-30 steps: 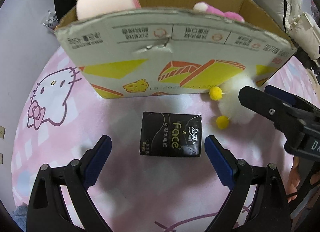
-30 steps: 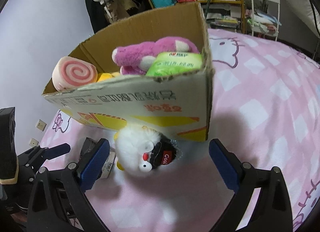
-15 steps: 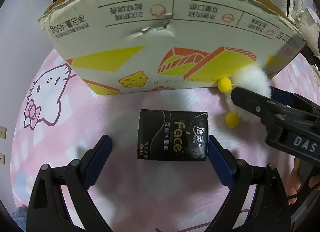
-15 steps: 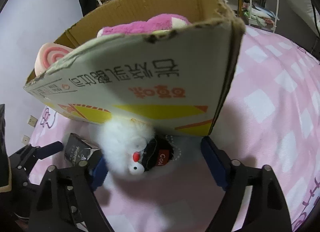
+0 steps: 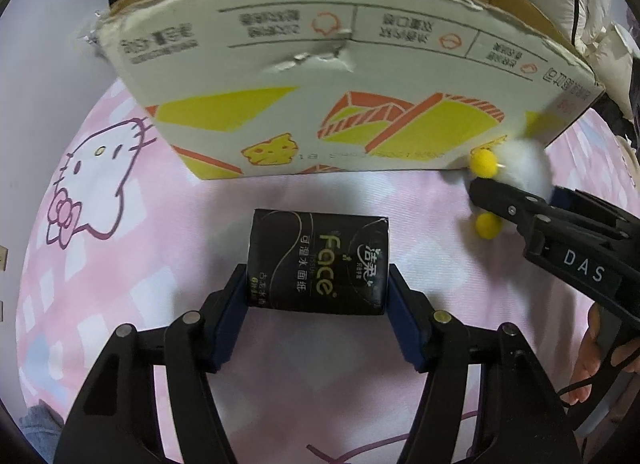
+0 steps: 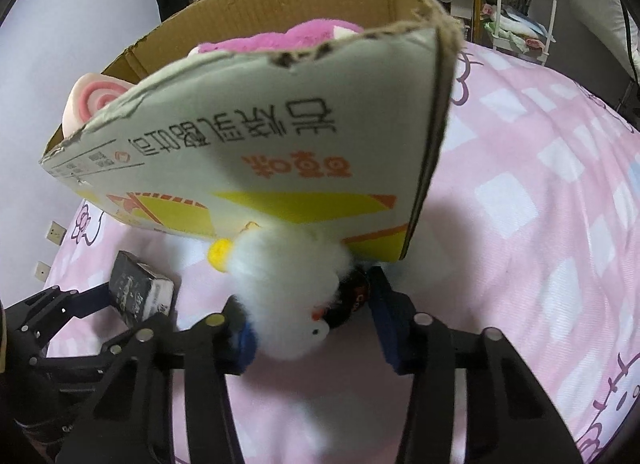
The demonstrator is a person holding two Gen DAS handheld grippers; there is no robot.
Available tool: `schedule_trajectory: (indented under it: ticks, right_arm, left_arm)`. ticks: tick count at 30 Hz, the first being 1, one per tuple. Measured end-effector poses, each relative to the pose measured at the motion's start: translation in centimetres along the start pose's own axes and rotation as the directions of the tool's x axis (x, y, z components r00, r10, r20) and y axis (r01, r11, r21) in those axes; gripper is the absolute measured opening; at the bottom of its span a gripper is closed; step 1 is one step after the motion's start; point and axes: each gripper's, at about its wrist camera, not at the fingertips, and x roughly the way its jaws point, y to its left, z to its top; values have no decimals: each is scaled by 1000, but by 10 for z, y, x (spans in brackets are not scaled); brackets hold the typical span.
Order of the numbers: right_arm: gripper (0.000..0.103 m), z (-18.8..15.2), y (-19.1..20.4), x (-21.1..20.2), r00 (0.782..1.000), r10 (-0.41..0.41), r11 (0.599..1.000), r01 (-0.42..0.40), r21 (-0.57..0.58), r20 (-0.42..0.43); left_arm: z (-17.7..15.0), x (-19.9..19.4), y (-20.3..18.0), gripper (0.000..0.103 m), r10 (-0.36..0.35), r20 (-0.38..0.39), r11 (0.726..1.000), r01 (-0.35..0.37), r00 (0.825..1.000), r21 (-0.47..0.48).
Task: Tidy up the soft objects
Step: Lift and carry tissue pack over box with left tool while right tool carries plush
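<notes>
left gripper (image 5: 318, 296): we are just closing jaws, clamping the black tissue pack (image 5: 318, 264), frame center.
right gripper (image 6: 312, 324): we are just closing jaws, squeezing the white plush (image 6: 288, 288), lower center.

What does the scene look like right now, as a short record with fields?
surface: pink cartoon-print bedspread
box: open cardboard box, already holding a pink plush and a swirl cushion
left tongs: just closing, pads on the black tissue pack
right tongs: just closing, squeezing the white plush
white plush position: against the box's near corner
</notes>
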Motion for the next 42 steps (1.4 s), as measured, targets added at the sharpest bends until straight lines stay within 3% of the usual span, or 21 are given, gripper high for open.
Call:
schedule_trajectory:
  ticks: [8,14,23,27,32,42]
  right_arm:
    - [47,-4,0,-12,1000,6,999,-6,-33,13]
    - [47,-6,4,-29,998,9,998,-6,-60,55]
    - [46,-9,12,-76,981,12,995,9,-102,196]
    - [46,-10,19,-100,960,12,993,22,-116,281]
    - [46,-8,25,-130,928,27,989,28,-144,372]
    - [46,0,33,-169,861,45,984,51,-174,507]
  left_arm:
    - [2,-17,8,64,-15,35,997,18,999,-77]
    - [-2,-42,7,64,2,106,995,9,994,-97]
    - [-13,-98,13,64,40,279,993,-8,960,-116]
    - [-17,-124,19,64,66,367,993,-25,928,-113]
    - [-22,-152,20,64,81,486,994,-35,870,-103]
    - [-22,-195,13,64,89,633,996,-55,769,-73]
